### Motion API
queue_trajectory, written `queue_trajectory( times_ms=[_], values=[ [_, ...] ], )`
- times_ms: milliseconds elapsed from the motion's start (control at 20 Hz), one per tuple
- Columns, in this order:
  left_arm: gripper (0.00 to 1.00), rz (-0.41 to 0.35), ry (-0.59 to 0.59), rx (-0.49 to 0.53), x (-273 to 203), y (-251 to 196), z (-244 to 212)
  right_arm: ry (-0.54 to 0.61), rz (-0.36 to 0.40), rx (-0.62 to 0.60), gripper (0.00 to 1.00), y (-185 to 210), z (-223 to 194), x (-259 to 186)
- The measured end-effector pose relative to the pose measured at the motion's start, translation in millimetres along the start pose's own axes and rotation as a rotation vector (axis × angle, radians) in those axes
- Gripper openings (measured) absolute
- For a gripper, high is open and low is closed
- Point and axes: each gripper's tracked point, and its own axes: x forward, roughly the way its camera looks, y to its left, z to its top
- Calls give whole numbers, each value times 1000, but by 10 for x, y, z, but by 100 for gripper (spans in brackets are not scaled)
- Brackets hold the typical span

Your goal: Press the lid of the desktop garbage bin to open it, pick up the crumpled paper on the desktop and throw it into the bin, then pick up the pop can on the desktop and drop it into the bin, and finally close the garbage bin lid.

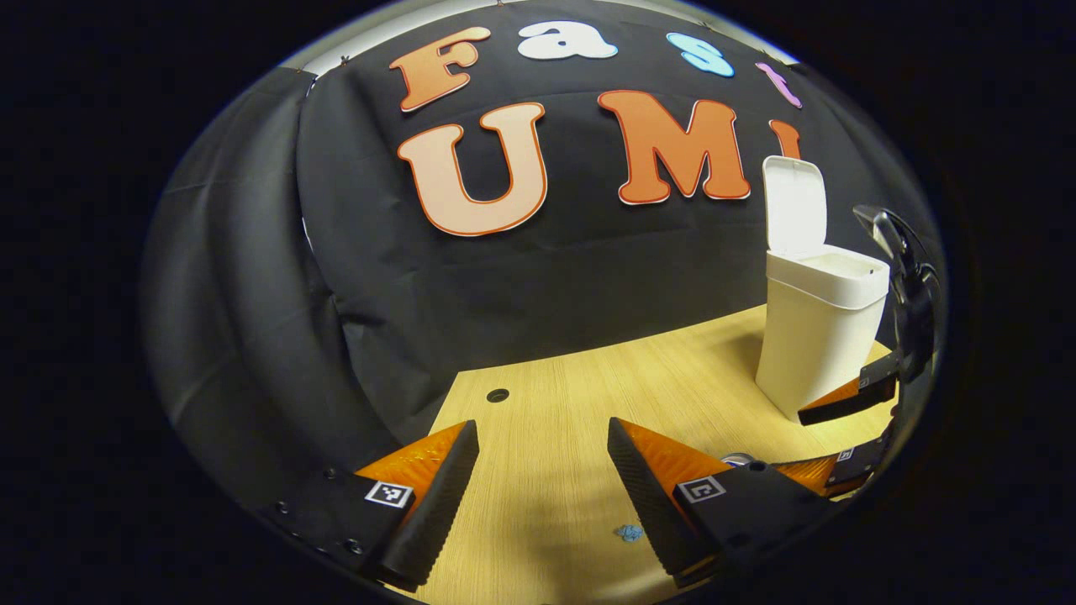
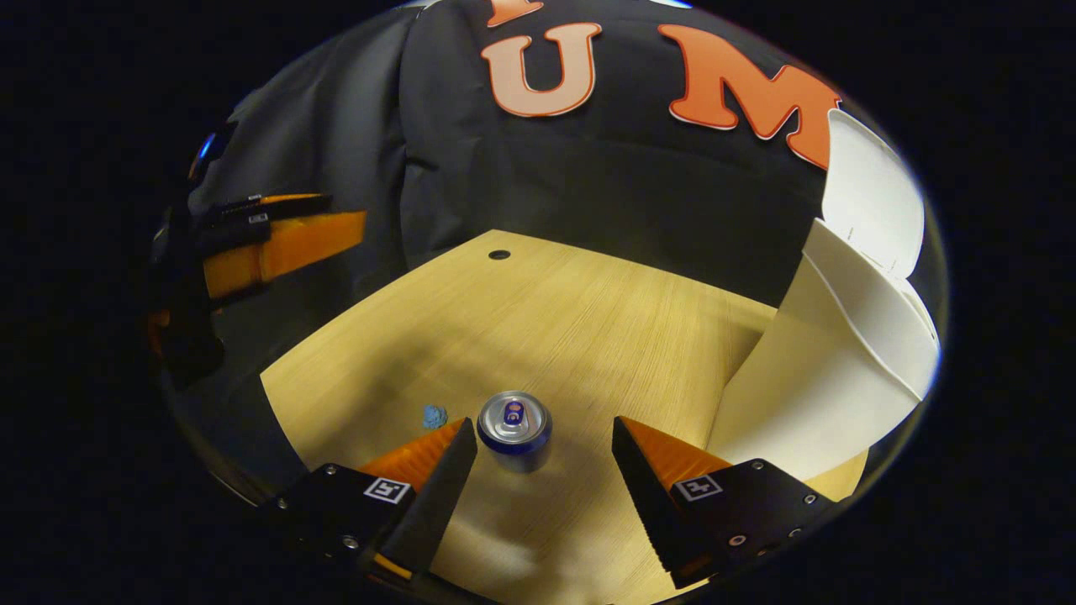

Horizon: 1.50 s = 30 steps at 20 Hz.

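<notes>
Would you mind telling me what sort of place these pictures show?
Likely a staged recording booth: a wooden desktop backed by black cloth, with only a white bin, lid up, and a pop can standing on it.

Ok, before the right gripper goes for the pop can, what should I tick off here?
1. Lid of the bin open: ok, it stands upright.
2. Right gripper open and empty: ok.
3. Pop can upright on the desktop, ahead of the right gripper's gap: ok, nearer one finger.
4. Paper already binned: cannot tell; a small blue scrap lies beside the can.
5. Left gripper open, empty, off to the side: ok.
</notes>
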Motion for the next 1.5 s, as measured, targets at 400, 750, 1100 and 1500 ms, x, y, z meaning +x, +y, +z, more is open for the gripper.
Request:
queue_trajectory(
  times_ms=[400,750,1100,1500],
  values=[
    [99,43,37,-5,45,74,-78,88,67,-54,98,132,-264,398],
    [100,-55,185,-99,179,-156,-479,107,99,-70,99,204,-301,610],
    [99,-122,408,-213,253,-329,-1103,123,110,-42,92,241,-325,733],
    [96,-186,615,-194,343,-491,-1859,113,90,-17,81,206,-216,684]
  ],
)
